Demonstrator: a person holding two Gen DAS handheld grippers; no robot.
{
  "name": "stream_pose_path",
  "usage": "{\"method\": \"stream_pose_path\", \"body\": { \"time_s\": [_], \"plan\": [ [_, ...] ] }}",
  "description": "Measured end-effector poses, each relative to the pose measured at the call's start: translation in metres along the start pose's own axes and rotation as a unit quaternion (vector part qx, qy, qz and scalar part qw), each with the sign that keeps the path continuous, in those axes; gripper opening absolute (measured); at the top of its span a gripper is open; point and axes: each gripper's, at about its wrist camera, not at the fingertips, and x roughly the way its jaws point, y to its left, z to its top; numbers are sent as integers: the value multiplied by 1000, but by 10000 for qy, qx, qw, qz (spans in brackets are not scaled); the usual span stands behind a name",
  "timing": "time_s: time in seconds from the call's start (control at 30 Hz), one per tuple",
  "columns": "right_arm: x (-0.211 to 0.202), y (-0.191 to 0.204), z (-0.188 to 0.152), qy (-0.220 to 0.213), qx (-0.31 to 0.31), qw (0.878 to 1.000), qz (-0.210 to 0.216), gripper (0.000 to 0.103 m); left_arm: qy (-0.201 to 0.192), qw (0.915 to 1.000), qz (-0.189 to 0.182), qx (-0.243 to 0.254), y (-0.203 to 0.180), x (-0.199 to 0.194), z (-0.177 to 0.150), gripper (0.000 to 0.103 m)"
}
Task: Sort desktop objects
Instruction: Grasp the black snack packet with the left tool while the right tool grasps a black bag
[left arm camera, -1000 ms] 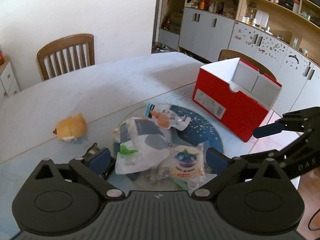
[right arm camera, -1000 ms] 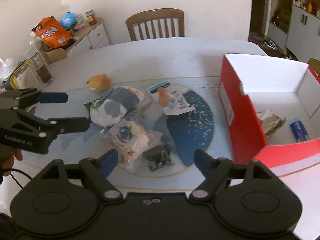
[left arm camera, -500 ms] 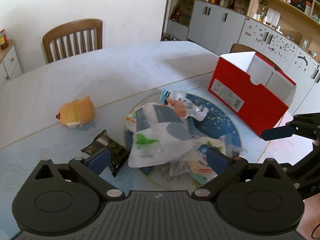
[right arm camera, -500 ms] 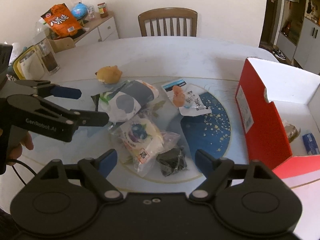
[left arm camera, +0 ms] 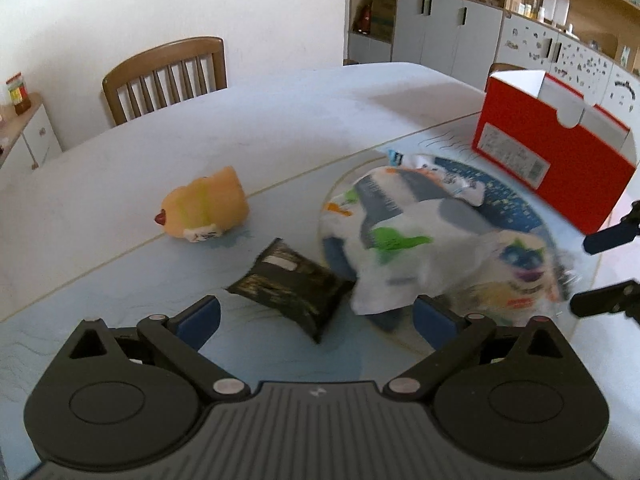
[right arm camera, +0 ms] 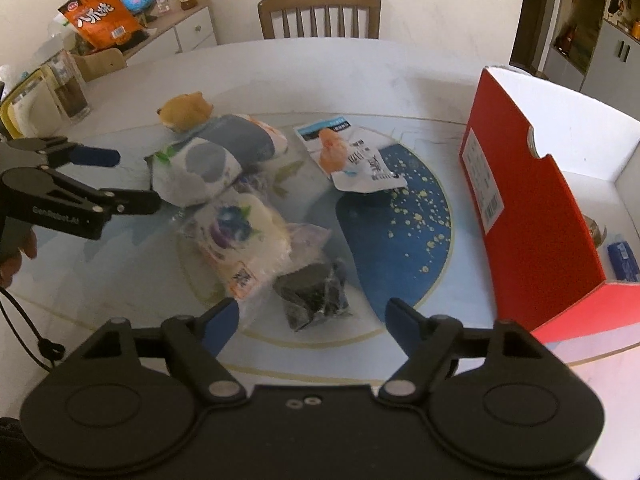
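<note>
Both grippers hover over the snack pile

Left gripper (left arm camera: 316,316) gapes, empty, above the dark packet (left arm camera: 289,287); right gripper (right arm camera: 312,318) is narrowing on nothing over the black pouch (right arm camera: 316,294). Blurry here, but crinkly wrappers could slip or snag neighbours.

Two black plastic handheld grippers with blue finger pads

White "GenRobot.AI" lettering is seen on the left gripper (right arm camera: 132,180); silver pivot screws and ribbed housing are shown on the right gripper (right arm camera: 312,316).

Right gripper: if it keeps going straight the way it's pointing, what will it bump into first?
Probably the small dark wrapped snack. It lies right ahead between the right gripper's closing, still-wide fingers, untouched. The blueberry packet sits just left, so depth is a little uncertain.
</note>
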Motion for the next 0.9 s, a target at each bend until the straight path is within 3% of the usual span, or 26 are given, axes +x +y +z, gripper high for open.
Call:
{"method": "stream_pose_path", "body": {
  "time_s": [0.3, 0.53, 0.9],
  "plan": [
    [13, -6, 1, 66, -41, 9999, -123, 73, 4, 9995, 127, 276, 5, 21, -2, 103],
    [23, -12, 3, 138, 6, 9996, -251, 59, 47, 9991, 174, 382, 5, 34, -2, 103],
    [32, -14, 8, 184, -54, 9995, -260, 51, 62, 9992, 191, 350, 12, 43, 0, 102]
  ]
}}
